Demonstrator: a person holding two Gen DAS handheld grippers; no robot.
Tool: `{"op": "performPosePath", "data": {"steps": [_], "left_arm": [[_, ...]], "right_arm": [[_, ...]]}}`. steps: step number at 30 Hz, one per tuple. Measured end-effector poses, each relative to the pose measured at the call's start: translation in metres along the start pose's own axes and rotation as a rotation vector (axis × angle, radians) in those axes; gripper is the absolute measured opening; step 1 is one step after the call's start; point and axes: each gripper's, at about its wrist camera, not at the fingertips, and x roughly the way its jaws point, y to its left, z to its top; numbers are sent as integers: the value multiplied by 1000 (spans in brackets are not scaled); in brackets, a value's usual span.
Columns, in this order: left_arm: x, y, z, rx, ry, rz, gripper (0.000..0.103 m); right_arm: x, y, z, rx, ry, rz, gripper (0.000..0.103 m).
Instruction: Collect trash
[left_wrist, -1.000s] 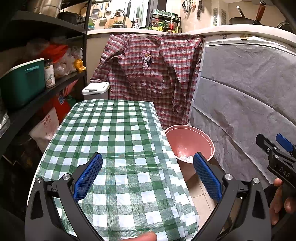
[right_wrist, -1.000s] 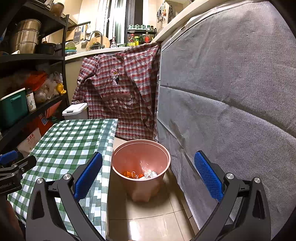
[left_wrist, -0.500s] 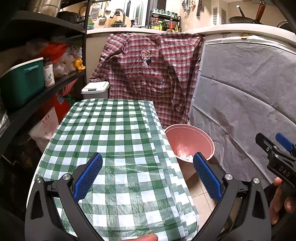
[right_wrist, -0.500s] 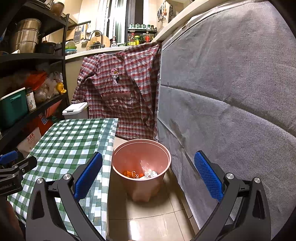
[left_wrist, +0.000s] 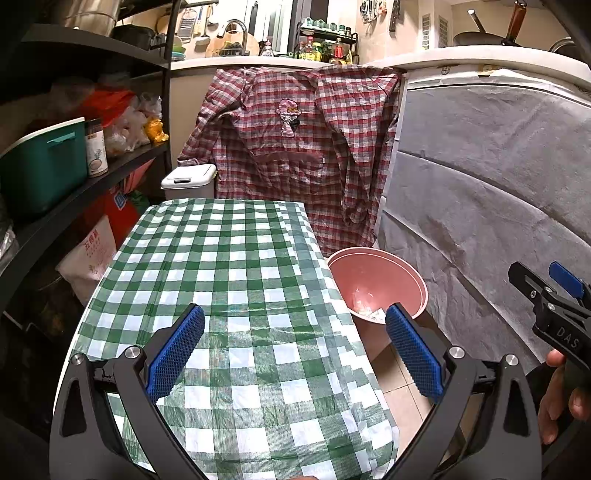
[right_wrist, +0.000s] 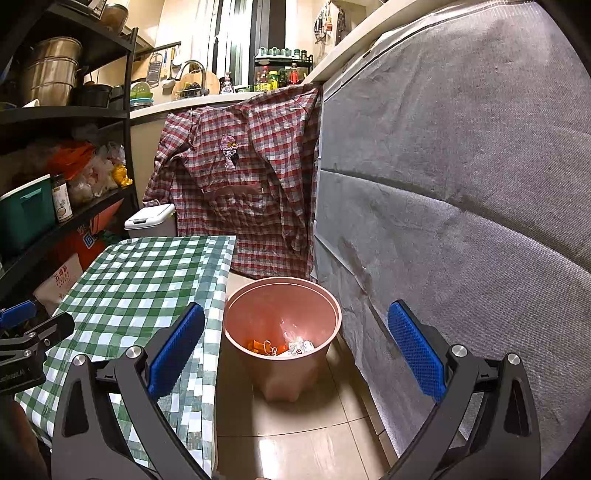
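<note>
Pink bin (right_wrist: 280, 365) on floor, orange and clear scraps (right_wrist: 282, 345) inside

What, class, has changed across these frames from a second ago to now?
Nothing visibly changed. Both grippers, left and right, stay open and empty; the pink bin with trash stands beside the checked table as before.

Bin (right_wrist: 280, 325) right of table (right_wrist: 147, 273)

The left gripper (left_wrist: 293, 349) hangs over the near part of the checked table (left_wrist: 229, 258), blue pads spread wide, gripping nothing. The right gripper (right_wrist: 295, 345) hangs off the table's right edge, equally wide and empty, a hand (left_wrist: 561, 398) around its handle.
</note>
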Motion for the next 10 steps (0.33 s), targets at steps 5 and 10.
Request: {"op": "performPosePath", "data": {"steps": [5, 10], "left_arm": [[0, 0, 1, -1, 2, 0, 95], [1, 0, 1, -5, 9, -8, 95]], "right_arm": [[0, 0, 0, -1, 0, 0, 98], [0, 0, 0, 0, 0, 0, 98]]}}
